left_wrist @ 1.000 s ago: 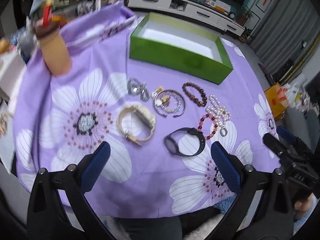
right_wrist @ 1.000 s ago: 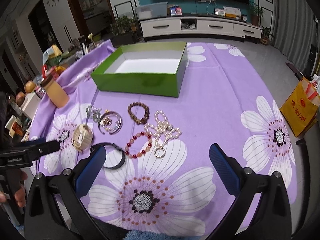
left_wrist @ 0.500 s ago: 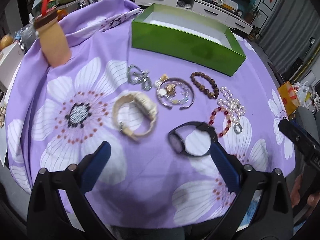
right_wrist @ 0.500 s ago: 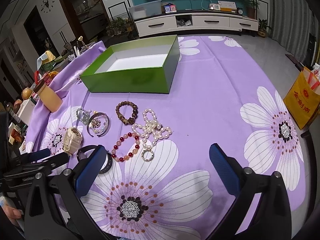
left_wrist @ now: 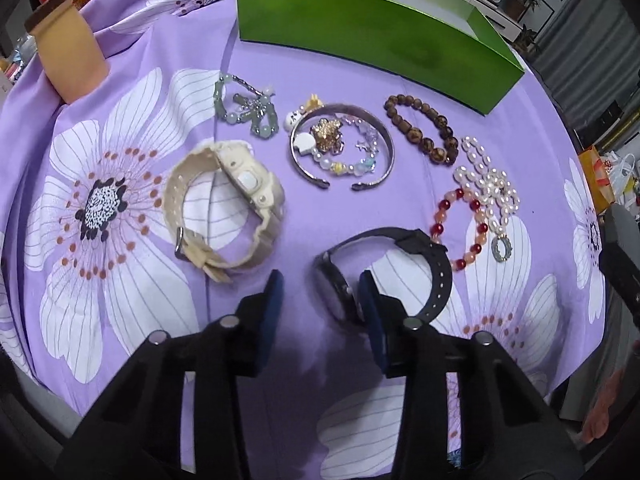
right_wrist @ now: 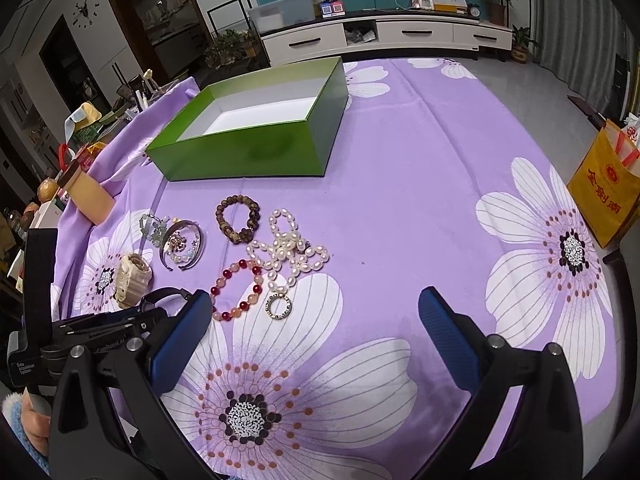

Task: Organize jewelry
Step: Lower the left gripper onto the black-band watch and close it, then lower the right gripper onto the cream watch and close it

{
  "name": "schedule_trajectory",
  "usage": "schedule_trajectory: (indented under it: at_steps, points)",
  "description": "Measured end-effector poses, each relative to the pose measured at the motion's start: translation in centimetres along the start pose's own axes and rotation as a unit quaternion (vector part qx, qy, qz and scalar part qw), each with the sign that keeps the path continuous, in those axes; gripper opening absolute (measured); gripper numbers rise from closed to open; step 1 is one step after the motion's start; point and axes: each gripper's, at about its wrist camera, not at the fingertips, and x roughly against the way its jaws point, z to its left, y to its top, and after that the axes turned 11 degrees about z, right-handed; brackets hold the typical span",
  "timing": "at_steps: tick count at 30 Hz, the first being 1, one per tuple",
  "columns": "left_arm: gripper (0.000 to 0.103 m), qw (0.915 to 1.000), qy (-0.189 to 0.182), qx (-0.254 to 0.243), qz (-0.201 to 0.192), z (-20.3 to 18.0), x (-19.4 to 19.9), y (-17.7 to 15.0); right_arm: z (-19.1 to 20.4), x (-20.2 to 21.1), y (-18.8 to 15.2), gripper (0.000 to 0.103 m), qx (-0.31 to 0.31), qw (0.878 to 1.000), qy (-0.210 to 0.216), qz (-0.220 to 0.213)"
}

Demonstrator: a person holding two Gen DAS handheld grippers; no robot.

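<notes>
Several pieces lie on the purple flowered cloth (left_wrist: 132,300) in front of an open green box (left_wrist: 376,40): a cream watch (left_wrist: 224,204), a black watch (left_wrist: 400,264), a silver bangle (left_wrist: 340,144) with charm beads inside it, a jade bracelet (left_wrist: 248,108), a brown bead bracelet (left_wrist: 420,128), a pearl necklace (left_wrist: 488,184) and a red bead bracelet (left_wrist: 460,228). My left gripper (left_wrist: 320,304) is low over the black watch. Its jaws are partly narrowed, with the watch face between them beside the right finger; the left finger stands apart. My right gripper (right_wrist: 316,336) hovers wide open over bare cloth, holding nothing.
A tan jar (left_wrist: 68,52) with a brown lid stands at the cloth's far left. A yellow bag (right_wrist: 604,196) sits on the floor past the table's right edge. The near table edge is just under both grippers. Household clutter lies beyond the left edge.
My left gripper has dropped toward the table and moved in on the black watch, and its jaws have narrowed around the watch face. The right gripper shifted slightly and stays open.
</notes>
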Motion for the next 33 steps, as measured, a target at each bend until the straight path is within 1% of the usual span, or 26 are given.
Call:
schedule_trajectory:
  at_steps: [1,3,5,8,9,13,15,19,23,25,28,29,31,33]
  points:
    - [0.033,1.0000,0.001,-0.002,-0.002,0.0,-0.1,0.0,0.1,0.0,0.0,0.102,0.001,1.000,0.000,-0.001]
    - [0.018,0.9999,-0.004,-0.009,-0.005,0.0,-0.2,0.1,0.2,0.1,0.0,0.102,0.002,1.000,-0.002,-0.001]
    - [0.014,0.9998,-0.008,-0.017,-0.007,-0.1,-0.2,0.1,0.4,0.2,-0.1,0.102,0.003,1.000,-0.002,-0.001]
    - [0.007,0.9991,-0.033,-0.024,-0.009,-0.1,0.3,-0.3,0.9,0.2,0.0,0.102,0.009,1.000,-0.002,0.000]
    - [0.007,0.9988,-0.038,-0.027,-0.015,0.0,0.7,-0.5,1.1,0.2,0.0,0.102,0.012,1.000,-0.001,0.001]
    - [0.007,0.9968,-0.035,-0.030,-0.065,1.5,4.0,-1.5,3.4,-0.3,0.3,0.102,0.041,0.999,0.012,0.007]
    - [0.007,0.9957,-0.029,-0.021,-0.086,2.6,5.6,-1.6,5.0,-0.9,0.4,0.102,0.058,0.998,0.031,0.017]
    - [0.007,0.9929,-0.003,0.010,-0.119,6.0,8.4,-1.6,8.9,-3.0,0.7,0.102,0.106,0.991,0.069,0.047]
    - [0.007,0.9899,0.015,0.034,-0.137,8.9,10.0,-2.1,12.8,-5.4,1.6,0.102,0.147,0.982,0.093,0.068]
    - [0.008,0.9889,0.022,0.043,-0.140,10.3,10.5,-2.2,14.1,-6.1,2.0,0.102,0.161,0.979,0.103,0.071]
    - [0.008,0.9874,0.027,0.059,-0.145,12.0,10.9,-2.4,16.0,-7.3,2.5,0.101,0.190,0.973,0.106,0.073]
    - [0.008,0.9869,0.029,0.064,-0.145,12.4,11.0,-2.5,16.6,-7.7,2.6,0.099,0.198,0.972,0.104,0.077]
    - [0.008,0.9864,0.029,0.072,-0.145,13.2,11.0,-2.7,17.6,-8.6,2.9,0.091,0.213,0.968,0.106,0.079]
    - [0.008,0.9860,0.030,0.081,-0.143,14.0,10.9,-2.8,18.4,-9.4,2.9,0.086,0.227,0.965,0.101,0.082]
